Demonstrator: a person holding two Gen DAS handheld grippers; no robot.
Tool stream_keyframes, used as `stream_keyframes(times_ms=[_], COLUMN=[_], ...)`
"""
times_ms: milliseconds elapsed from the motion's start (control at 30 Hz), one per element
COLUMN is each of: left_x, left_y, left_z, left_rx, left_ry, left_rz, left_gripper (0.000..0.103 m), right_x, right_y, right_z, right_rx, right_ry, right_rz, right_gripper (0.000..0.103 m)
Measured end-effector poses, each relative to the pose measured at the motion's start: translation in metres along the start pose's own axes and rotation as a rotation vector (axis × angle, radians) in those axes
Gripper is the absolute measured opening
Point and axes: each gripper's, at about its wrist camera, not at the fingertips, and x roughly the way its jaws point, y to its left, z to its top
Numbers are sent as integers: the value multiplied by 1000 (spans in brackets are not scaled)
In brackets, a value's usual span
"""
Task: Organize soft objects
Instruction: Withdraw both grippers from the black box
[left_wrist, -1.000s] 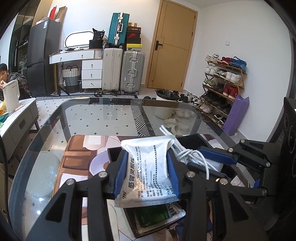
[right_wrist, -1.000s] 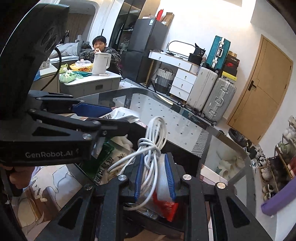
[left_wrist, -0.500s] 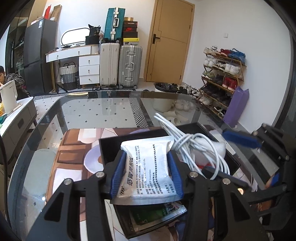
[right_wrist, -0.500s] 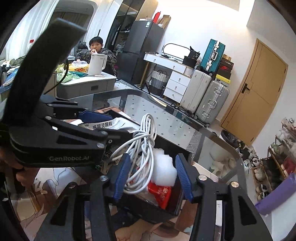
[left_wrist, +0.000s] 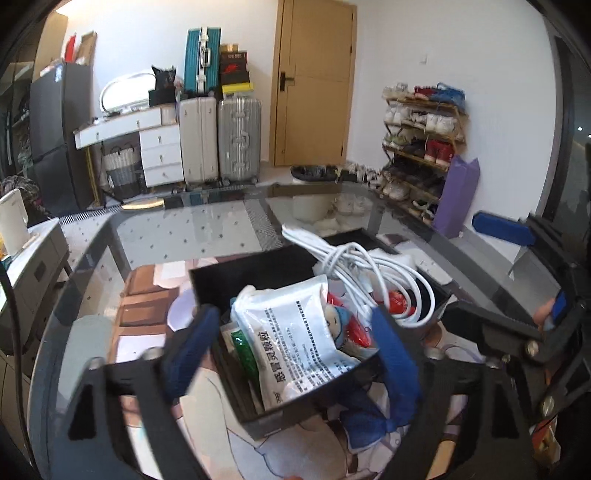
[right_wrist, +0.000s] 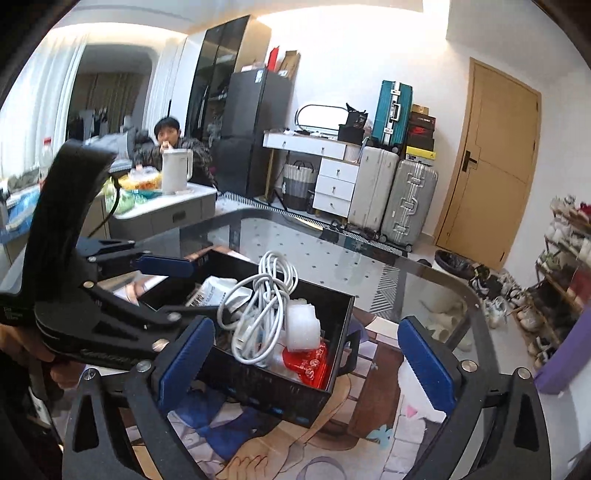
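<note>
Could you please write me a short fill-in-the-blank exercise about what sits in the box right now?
1. The coiled cable is ____ in colour.
2. The white packet lies inside the ____ box.
3. The left gripper has its jaws ____.
4. The right gripper holds ____.

Missing words: white; black; open; nothing

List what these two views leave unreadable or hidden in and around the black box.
- Left wrist view: the white packet covers much of the green packet and the box floor.
- Right wrist view: the white cable hides what lies under it in the black box.
- Both views: small print on the packets is illegible.
</note>
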Motion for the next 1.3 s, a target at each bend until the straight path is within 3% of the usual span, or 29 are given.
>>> stream_keyframes(times_ms=[100, 400, 700, 1300], left_x=[-12, -20, -25, -15], left_y=[5, 27, 29, 31], left_z=[-4, -21, -26, -24], left_rx=[-31, -130, -122, -92], left_ry=[-34, -37, -118, -94], left_rz=[20, 38, 96, 118], left_gripper=[103, 103, 103, 103], right_x=[-9, -26, -22, -22], right_y=[-6, -9, -3, -5], right_z=[-4, -18, -27, -30], right_rx=[50, 120, 140, 177], right_ry=[-3, -16, -15, -55], right_rz=[22, 74, 96, 111], right_gripper=[102, 102, 102, 102])
